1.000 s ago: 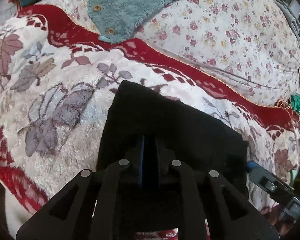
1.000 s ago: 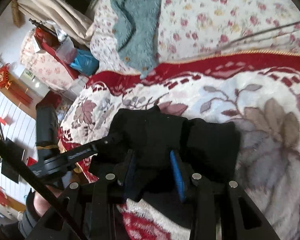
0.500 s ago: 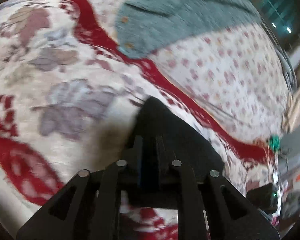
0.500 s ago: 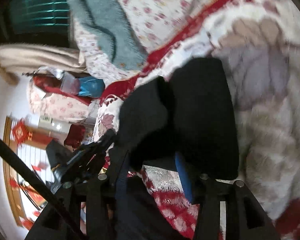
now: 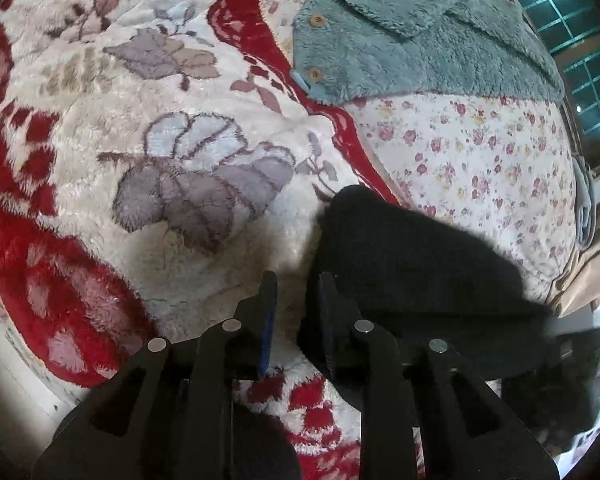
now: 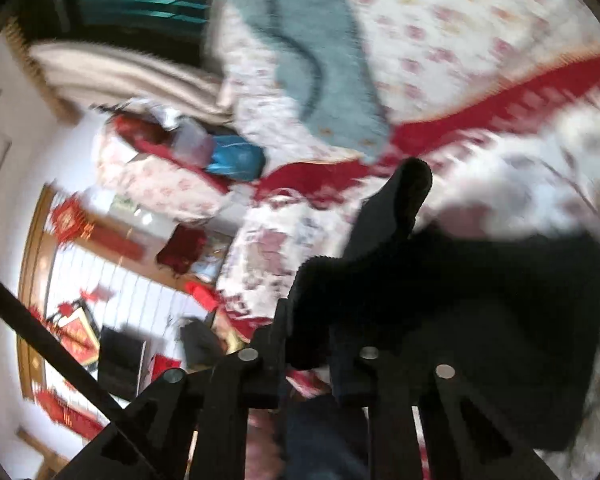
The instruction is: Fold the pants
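- Pants (image 5: 412,276): the black bundle sits on the fuzzy leaf-pattern blanket (image 5: 188,168) on the bed, right at the red border where the floral quilt (image 5: 480,160) starts.
- A second ago the left gripper (image 5: 296,312) was clamped on the black fabric. Now its jaws stand a little apart with bare blanket showing between them, and the pants lie just off to its right side, against the right finger.
- Right gripper (image 6: 308,336) had dark cloth between its fingers a second ago and it's the same now: a fold of the pants fills the gap, so it's gripping them. One end of the fabric pokes upward.
- Right view has swung round too; more of the room and red wall decorations (image 6: 72,224) show than before.
- Count: one pair of pants, two grippers, one teal fleece jacket (image 5: 412,48) with three wooden buttons visible.
- Right view is badly motion-blurred, so details are mushy. In the left view the pants' lower right edge melts into dark shadow, can't make out where it ends.
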Demonstrator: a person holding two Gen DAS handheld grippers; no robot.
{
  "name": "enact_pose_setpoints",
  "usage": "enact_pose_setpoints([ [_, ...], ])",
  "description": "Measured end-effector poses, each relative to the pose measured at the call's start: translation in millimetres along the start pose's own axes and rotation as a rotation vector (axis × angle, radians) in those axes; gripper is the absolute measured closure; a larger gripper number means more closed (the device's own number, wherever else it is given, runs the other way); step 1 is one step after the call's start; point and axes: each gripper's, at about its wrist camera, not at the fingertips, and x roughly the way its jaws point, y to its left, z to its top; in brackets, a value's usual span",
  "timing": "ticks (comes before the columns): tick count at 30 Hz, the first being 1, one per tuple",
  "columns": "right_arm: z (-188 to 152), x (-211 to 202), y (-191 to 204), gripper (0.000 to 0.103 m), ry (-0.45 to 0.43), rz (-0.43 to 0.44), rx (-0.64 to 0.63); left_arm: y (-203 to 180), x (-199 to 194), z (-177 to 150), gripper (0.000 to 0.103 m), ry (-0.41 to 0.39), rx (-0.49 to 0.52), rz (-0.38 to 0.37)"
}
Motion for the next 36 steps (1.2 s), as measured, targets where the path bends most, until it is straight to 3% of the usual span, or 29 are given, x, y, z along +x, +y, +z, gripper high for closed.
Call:
enact_pose_setpoints([
  [4, 10.5, 38.4, 39.1, 0.090, 0.077, 0.043, -0.052, 15.3, -8.8, 2.2, 0.085, -0.050, -0.082, -0.015],
  [9, 17.7, 83.0, 67.0, 0.090, 0.149, 0.073, -0.087, 49.4, -37.3, -2.7, 0.085, -0.198, -0.261, 0.003],
  [11, 20.2, 87.4, 69.8, 0.090, 0.151, 0.079, -0.087, 50.4, -51.3, -8.2, 0.085, -0.260, -0.256, 0.022],
  [13, 24.5, 88.8, 71.3, 0.090, 0.150, 0.092, -0.090, 37.6, -63.2, -15.2, 0.085, -0.306, -0.167, 0.018],
  [16, 26.8, 84.7, 66.7, 0.090, 0.159, 0.104, -0.084, 11.2, -67.3, -28.2, 0.085, -0.303, -0.016, -0.030],
  [19, 25.5, 82.2, 60.7, 0.090, 0.175, 0.107, -0.071, -7.4, -65.0, -25.7, 0.085, -0.305, 0.057, -0.063],
  [21, 20.9, 89.8, 62.3, 0.090, 0.205, 0.050, -0.114, -6.1, -62.3, -20.5, 0.085, -0.307, 0.038, -0.040],
  [22, 18.4, 94.0, 63.0, 0.083, 0.218, 0.015, -0.134, 0.9, -62.5, -18.5, 0.085, -0.317, -0.003, 0.001],
  [23, 14.1, 99.0, 60.9, 0.065, 0.238, -0.022, -0.143, 7.1, -64.5, -18.0, 0.085, -0.326, -0.031, 0.027],
  [25, 10.8, 101.2, 50.0, 0.052, 0.271, -0.001, -0.098, 26.2, -71.3, -19.3, 0.085, -0.356, -0.122, 0.084],
  [27, 11.4, 95.0, 40.0, 0.052, 0.270, 0.021, -0.084, 53.0, -78.3, -18.0, 0.085, -0.362, -0.231, 0.113],
  [30, 18.3, 79.7, 21.0, 0.052, 0.202, 0.039, -0.035, 73.1, -73.6, -16.4, 0.085, -0.325, -0.299, 0.111],
  [32, 21.8, 77.4, 11.7, 0.052, 0.190, 0.029, -0.008, 73.2, -69.1, -15.3, 0.085, -0.297, -0.302, 0.098],
  [36, 22.3, 77.6, -2.7, 0.052, 0.181, -0.029, 0.023, 58.3, -69.9, -16.7, 0.085, -0.315, -0.225, 0.098],
])
